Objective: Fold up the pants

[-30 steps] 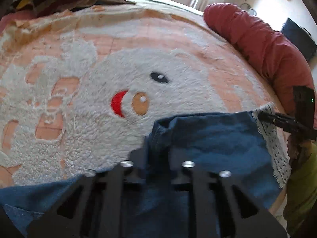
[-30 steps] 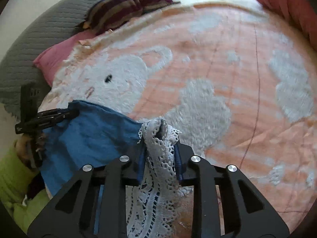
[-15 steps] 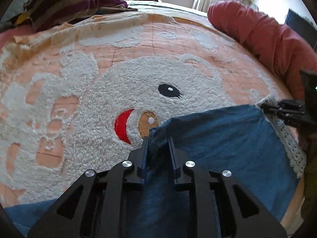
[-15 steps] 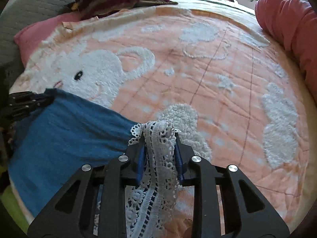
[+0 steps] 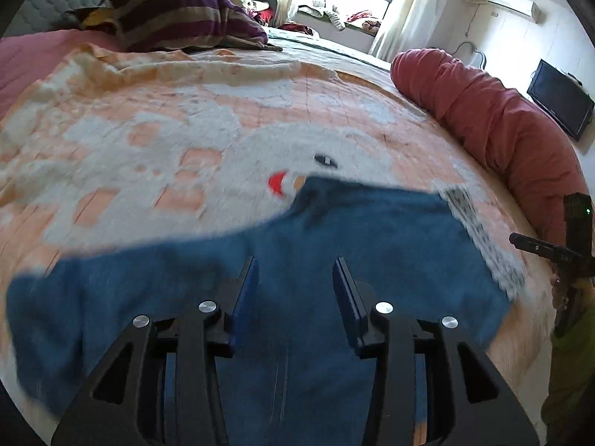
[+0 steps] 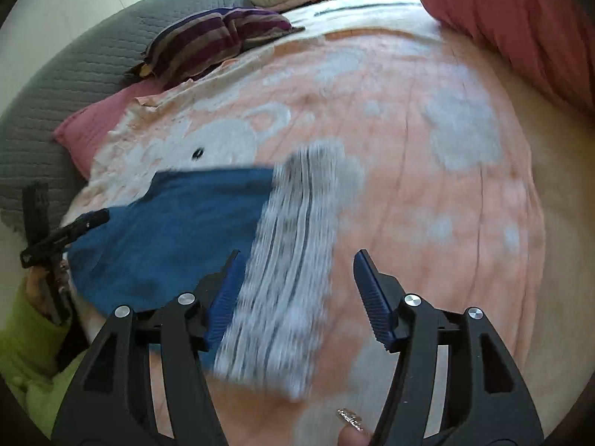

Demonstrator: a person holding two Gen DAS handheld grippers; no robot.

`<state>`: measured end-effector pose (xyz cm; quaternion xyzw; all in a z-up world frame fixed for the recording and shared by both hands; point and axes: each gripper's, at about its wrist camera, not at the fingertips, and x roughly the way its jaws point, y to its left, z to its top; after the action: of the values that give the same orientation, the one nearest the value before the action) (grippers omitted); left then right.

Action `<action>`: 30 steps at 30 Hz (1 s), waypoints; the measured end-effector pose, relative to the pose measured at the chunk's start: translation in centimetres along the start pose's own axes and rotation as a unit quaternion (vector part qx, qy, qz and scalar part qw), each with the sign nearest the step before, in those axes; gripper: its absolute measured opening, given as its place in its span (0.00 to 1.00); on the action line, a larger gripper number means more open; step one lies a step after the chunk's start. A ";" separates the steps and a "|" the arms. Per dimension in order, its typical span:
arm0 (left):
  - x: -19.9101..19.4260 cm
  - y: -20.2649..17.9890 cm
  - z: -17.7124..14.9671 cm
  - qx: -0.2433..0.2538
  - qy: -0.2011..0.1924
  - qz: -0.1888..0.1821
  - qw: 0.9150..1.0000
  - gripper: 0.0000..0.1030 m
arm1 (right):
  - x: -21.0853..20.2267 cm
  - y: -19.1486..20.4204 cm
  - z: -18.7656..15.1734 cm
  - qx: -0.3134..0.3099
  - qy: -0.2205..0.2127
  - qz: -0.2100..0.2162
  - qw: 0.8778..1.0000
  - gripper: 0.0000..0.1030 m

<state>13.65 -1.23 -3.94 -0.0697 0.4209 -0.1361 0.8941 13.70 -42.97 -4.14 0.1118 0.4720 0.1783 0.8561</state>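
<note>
The blue pants [image 5: 334, 260] lie flat on the peach and white blanket, with a white lace hem [image 5: 479, 238] at their right end. In the right wrist view the blue cloth [image 6: 178, 230] and the lace hem [image 6: 290, 260] are motion-blurred. My left gripper [image 5: 293, 278] is open and empty, a little above the blue cloth. My right gripper [image 6: 297, 271] is open and empty above the lace hem. The right gripper also shows at the right edge of the left wrist view [image 5: 546, 249]. The left gripper shows at the left of the right wrist view [image 6: 63, 234].
The blanket [image 5: 186, 148] covers a bed. A rolled red duvet [image 5: 502, 133] runs along the right side. A striped pillow [image 5: 174, 22] and a pink pillow [image 6: 96, 126] lie at the head. A grey headboard [image 6: 55, 74] stands behind.
Both grippers have opened and let go of the pants. The blue cloth and lace hem have dropped flat on the blanket. Both grippers have pulled back and up.
</note>
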 end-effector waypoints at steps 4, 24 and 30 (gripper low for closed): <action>-1.5 0.5 -3.3 0.015 0.022 0.041 0.999 0.39 | 0.8 -0.2 -2.2 0.020 0.022 0.003 1.000 0.52; -2.1 1.1 -6.4 0.014 0.034 0.067 0.997 0.53 | 1.4 1.8 -4.1 -0.016 0.045 -0.061 0.997 0.20; -2.9 0.4 -6.4 0.017 0.042 0.062 0.997 0.71 | -1.4 2.2 -3.9 -0.026 0.009 -0.077 0.997 0.36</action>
<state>7.06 -0.04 -6.01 -0.0227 0.4589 -0.0897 0.8837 9.30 -41.45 -4.36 0.0510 0.4817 0.1254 0.8658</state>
